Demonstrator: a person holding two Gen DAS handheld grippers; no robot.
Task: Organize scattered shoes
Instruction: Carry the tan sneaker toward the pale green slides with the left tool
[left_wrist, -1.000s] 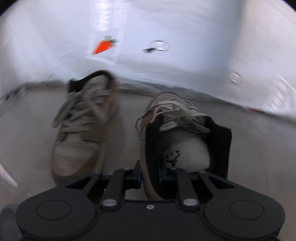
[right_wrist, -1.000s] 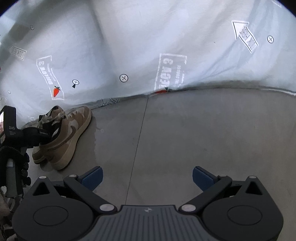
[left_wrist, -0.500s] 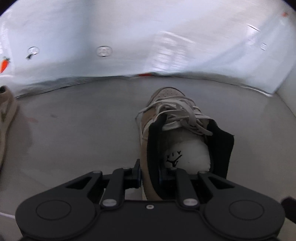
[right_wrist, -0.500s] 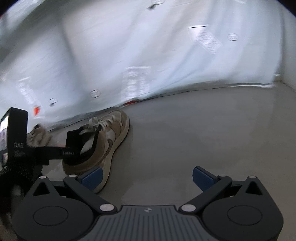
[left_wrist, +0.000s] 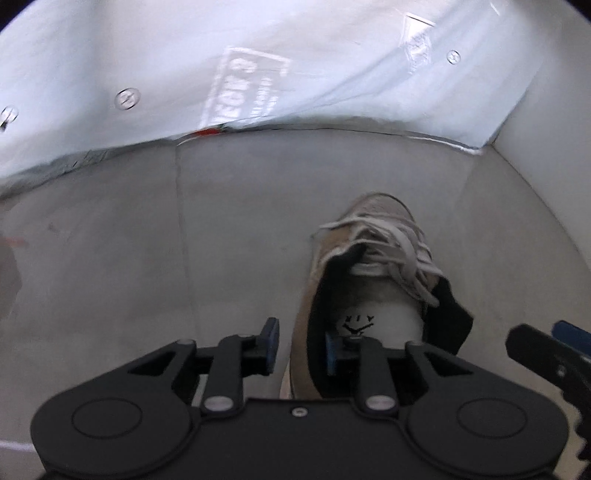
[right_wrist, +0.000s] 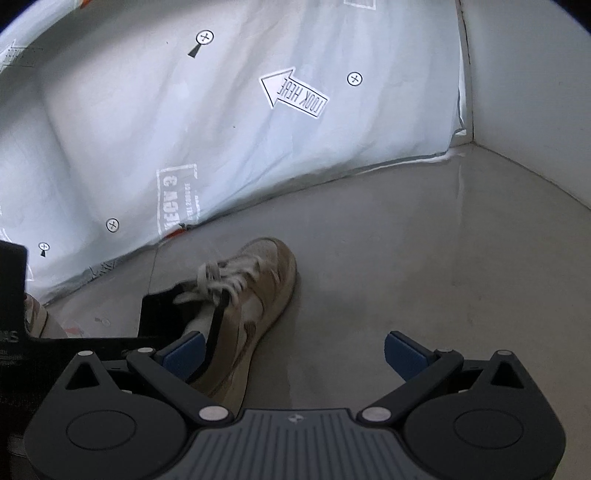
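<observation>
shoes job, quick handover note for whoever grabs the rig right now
Left gripper: jaws open, straddling the heel collar of the tan sneaker; the outer pad is clear of it.
Right gripper: open, empty, beside the same sneaker.
The sneaker appears to sit on the floor, toe toward the printed sheet. What looks like a second shoe shows at the left edge of the right wrist view, apart from it.
Done: sneaker apparently set down.
Left: withdraw the left gripper, probably pair the shoes.

Shoe (left_wrist: 373, 273) on floor (left_wrist: 147, 266), toe toward sheet (left_wrist: 110, 55); corner wall (right_wrist: 535, 92) right.
</observation>
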